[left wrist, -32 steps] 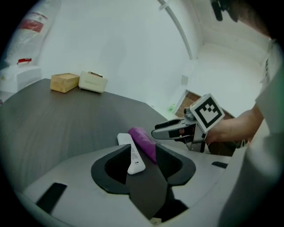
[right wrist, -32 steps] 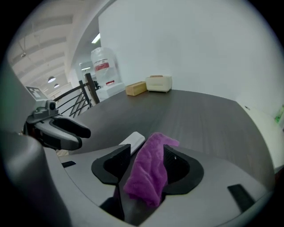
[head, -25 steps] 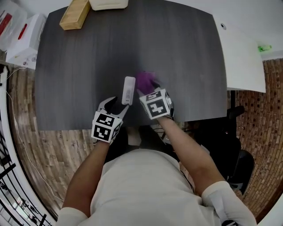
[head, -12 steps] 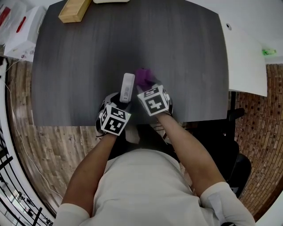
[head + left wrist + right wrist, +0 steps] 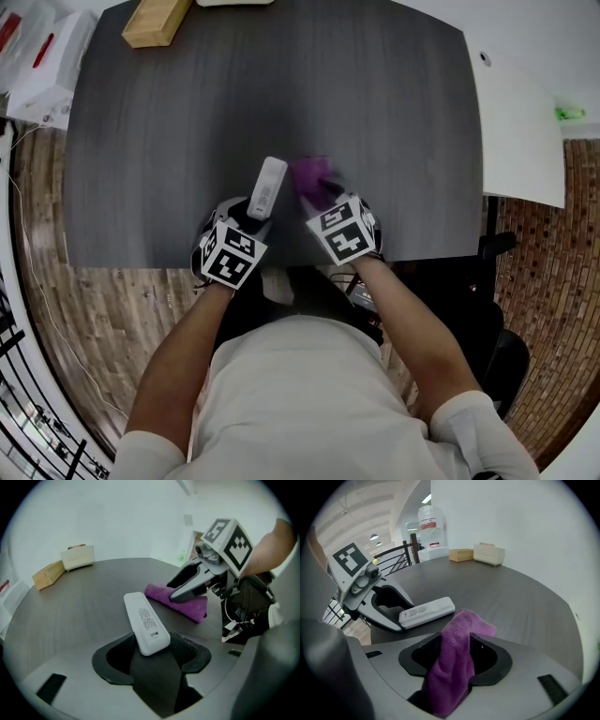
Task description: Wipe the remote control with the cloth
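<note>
The white remote control (image 5: 266, 187) points away from me over the dark table (image 5: 169, 141), label side up (image 5: 143, 620). My left gripper (image 5: 253, 214) is shut on its near end (image 5: 152, 646); its jaws have just been opening a little, and the remote still sits between them. To the right, my right gripper (image 5: 323, 199) has just been closing and is shut on the purple cloth (image 5: 311, 176). The cloth (image 5: 459, 630) hangs between its jaws (image 5: 457, 656), with its front fold right beside the remote (image 5: 429, 611).
A cardboard box (image 5: 157, 21) lies at the table's far left corner, with a white container (image 5: 77, 557) next to it. White boxes (image 5: 47, 70) stand off the left edge. A white table (image 5: 525, 122) adjoins on the right. Both grippers are near the front edge.
The left gripper has rolled and sunk a little with the remote. The right gripper has closed on the cloth and drawn slightly right and toward me.
</note>
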